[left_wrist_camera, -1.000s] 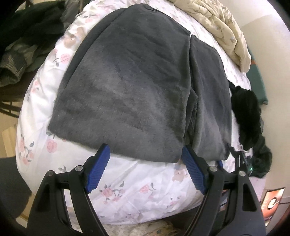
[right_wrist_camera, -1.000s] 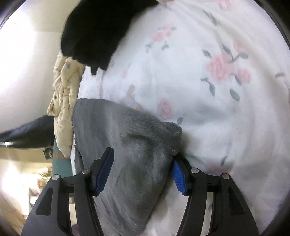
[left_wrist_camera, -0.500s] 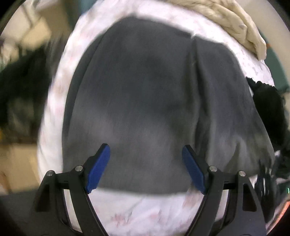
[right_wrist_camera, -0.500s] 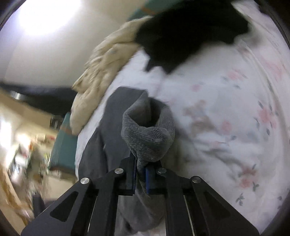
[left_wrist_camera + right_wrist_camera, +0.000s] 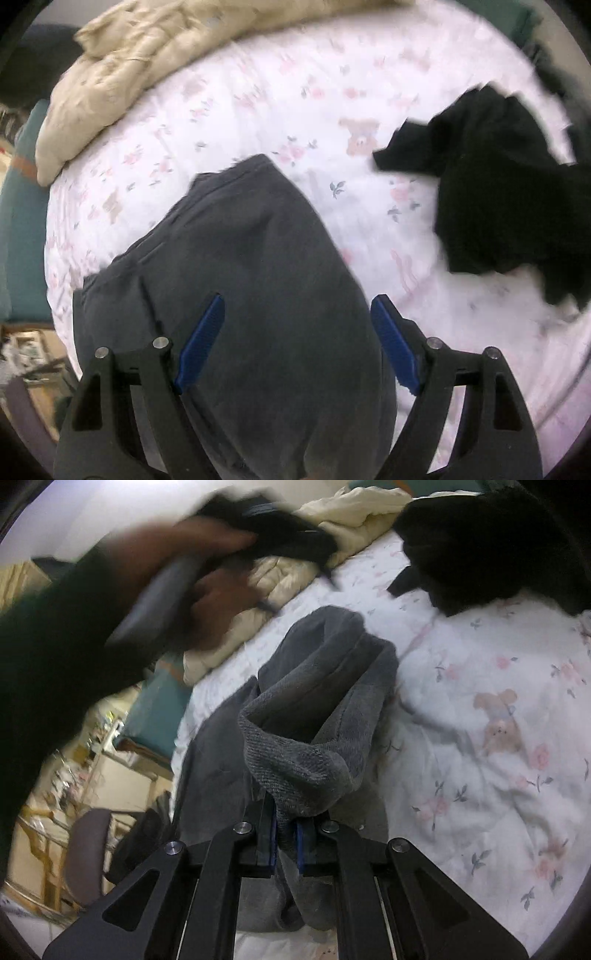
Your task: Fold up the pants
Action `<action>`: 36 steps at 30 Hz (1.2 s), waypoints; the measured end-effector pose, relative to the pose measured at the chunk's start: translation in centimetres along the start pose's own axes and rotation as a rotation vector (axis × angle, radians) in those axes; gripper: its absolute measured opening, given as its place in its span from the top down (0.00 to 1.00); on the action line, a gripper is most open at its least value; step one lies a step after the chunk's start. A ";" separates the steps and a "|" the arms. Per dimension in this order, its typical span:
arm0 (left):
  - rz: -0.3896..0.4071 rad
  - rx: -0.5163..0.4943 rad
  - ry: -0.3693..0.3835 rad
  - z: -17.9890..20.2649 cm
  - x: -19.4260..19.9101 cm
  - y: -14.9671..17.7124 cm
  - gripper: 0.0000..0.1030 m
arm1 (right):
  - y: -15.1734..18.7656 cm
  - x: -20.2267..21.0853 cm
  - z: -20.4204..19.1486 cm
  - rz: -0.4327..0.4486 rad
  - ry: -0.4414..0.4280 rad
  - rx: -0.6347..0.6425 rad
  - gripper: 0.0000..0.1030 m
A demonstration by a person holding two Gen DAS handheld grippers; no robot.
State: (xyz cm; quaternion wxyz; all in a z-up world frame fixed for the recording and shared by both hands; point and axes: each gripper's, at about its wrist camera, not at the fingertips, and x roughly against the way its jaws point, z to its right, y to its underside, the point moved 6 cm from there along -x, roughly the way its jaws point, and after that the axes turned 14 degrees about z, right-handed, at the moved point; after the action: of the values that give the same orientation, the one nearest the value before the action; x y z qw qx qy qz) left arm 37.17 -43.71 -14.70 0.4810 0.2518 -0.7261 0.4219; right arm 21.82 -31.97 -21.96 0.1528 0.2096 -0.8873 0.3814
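Charcoal-grey pants (image 5: 258,280) lie on a white bedsheet (image 5: 332,110) printed with pink roses and tan teddy bears; beside the pants, a black garment (image 5: 498,192) and a cream quilt (image 5: 122,74).

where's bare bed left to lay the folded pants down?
Free: floral sheet between the grey pants and the black garment, and the near-right stretch of sheet in the right wrist view. Crowded: the far edge, under the cream quilt, and the black garment's corner.
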 end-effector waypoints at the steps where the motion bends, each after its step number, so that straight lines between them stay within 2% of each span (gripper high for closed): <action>1: -0.024 -0.029 -0.043 0.8 -1.8 -0.3 0.23 | 0.3 -0.2 -0.1 -0.009 0.003 0.026 0.93; 3: -0.040 -0.059 -0.073 2.0 -3.8 -1.0 0.23 | 1.0 -0.6 -0.6 -0.024 -0.005 0.059 0.93; 6: -0.023 -0.123 -0.149 2.7 -6.2 -1.9 0.23 | 2.2 -1.2 -1.2 -0.063 -0.019 0.085 0.93; 10: -0.080 -0.193 -0.224 2.8 -10.0 -2.0 0.23 | 2.6 -1.6 -1.5 -0.089 -0.034 0.079 0.93; 13: -0.101 -0.226 -0.262 3.0 -11.4 -1.8 0.23 | 2.6 -1.7 -1.7 -0.098 -0.043 0.064 0.93; 16: -0.092 -0.251 -0.296 2.9 -12.0 -2.1 0.23 | 2.9 -1.7 -2.5 -0.112 -0.045 0.102 0.93; 19: -0.071 -0.284 -0.355 1.8 -11.8 -2.6 0.28 | 3.3 -1.7 -3.2 -0.126 -0.047 0.129 0.93; 20: -0.072 -0.269 -0.369 1.1 -11.7 -2.8 0.35 | 3.4 -1.7 -3.3 -0.131 -0.050 0.131 0.93; 22: -0.081 -0.196 -0.338 -0.2 -11.2 -3.2 0.37 | 3.5 -1.7 -3.4 -0.135 -0.052 0.129 0.93; 25: -0.077 -0.200 -0.343 -1.2 -10.5 -3.6 0.35 | 3.5 -1.8 -3.5 -0.139 -0.060 0.106 0.93; 26: -0.098 -0.193 -0.339 -1.5 -10.6 -3.4 0.35 | 3.5 -1.8 -3.6 -0.140 -0.063 0.103 0.93; 28: -0.112 -0.164 -0.310 -1.6 -10.8 -3.2 0.37 | 3.7 -1.9 -3.8 -0.141 -0.064 0.114 0.93; 29: -0.111 -0.161 -0.285 -1.2 -10.9 -3.0 0.44 | 3.7 -1.9 -3.8 -0.142 -0.063 0.117 0.93; 30: -0.118 -0.166 -0.248 -0.7 -11.2 -2.8 0.65 | 3.7 -1.9 -3.8 -0.146 -0.063 0.115 0.93; 32: -0.112 -0.172 -0.226 -0.5 -11.3 -2.6 0.79 | 3.7 -2.0 -3.6 -0.152 -0.061 0.105 0.93; 33: -0.105 -0.162 -0.221 -0.6 -11.1 -2.7 0.83 | 3.6 -1.9 -3.7 -0.149 -0.060 0.107 0.93; 36: -0.096 -0.135 -0.171 -1.8 -9.9 -3.3 0.85 | 3.2 -1.4 -4.0 -0.130 -0.068 0.114 0.93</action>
State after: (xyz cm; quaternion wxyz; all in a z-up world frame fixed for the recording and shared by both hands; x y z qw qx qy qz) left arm 44.61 -44.31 -22.14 0.4526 0.2886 -0.7784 0.3256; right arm 21.96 -26.65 -21.88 0.1347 0.2880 -0.8533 0.4131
